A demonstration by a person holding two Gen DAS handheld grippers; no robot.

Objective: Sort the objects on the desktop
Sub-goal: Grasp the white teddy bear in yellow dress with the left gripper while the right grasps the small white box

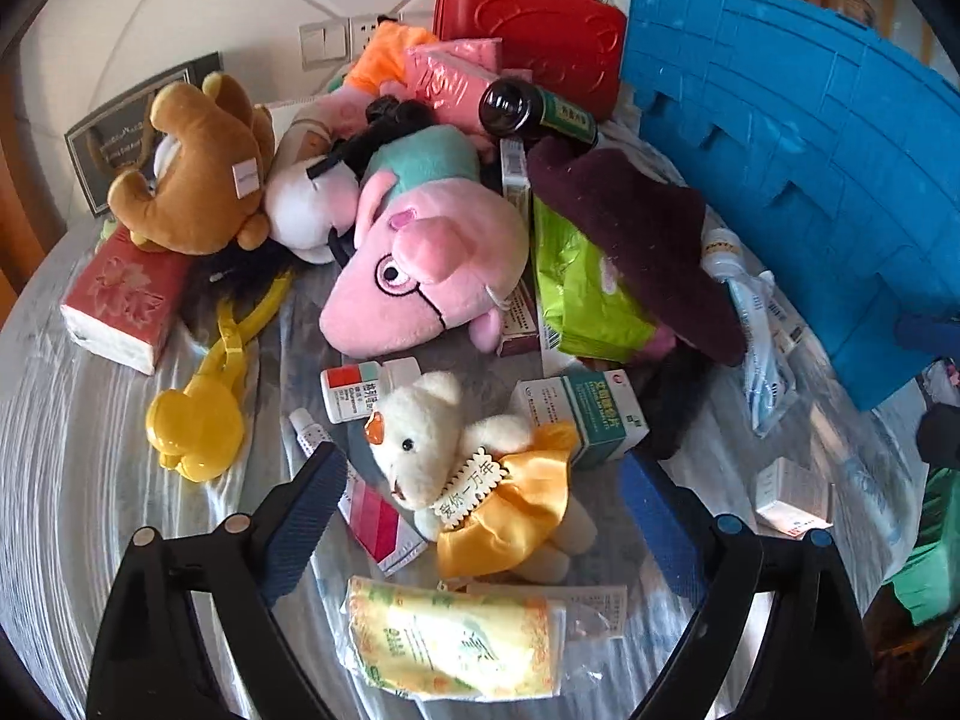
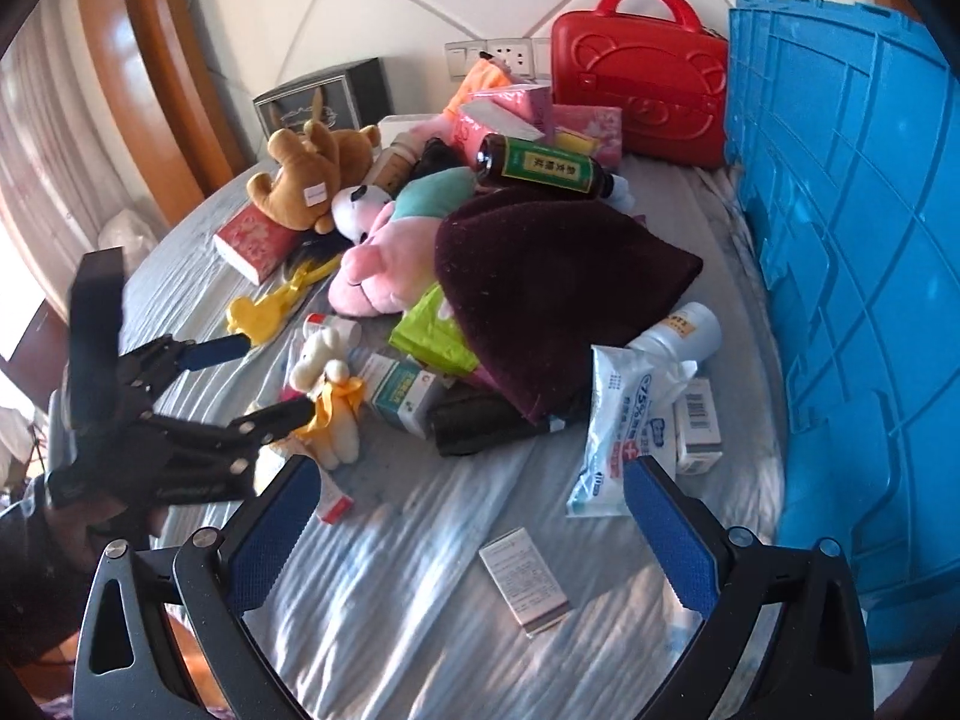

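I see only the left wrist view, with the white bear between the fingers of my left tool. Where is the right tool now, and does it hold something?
Observer: The right tool is open and empty, over bare grey cloth.
Operator: From the side, does my left tool touch the bear?
Observer: The left tool is open; its nearer finger overlaps the white bear's yellow dress, contact unclear.
Operator: Which way does the dark bottle's cap point?
Observer: The dark bottle lies with its cap end toward the blue crate.
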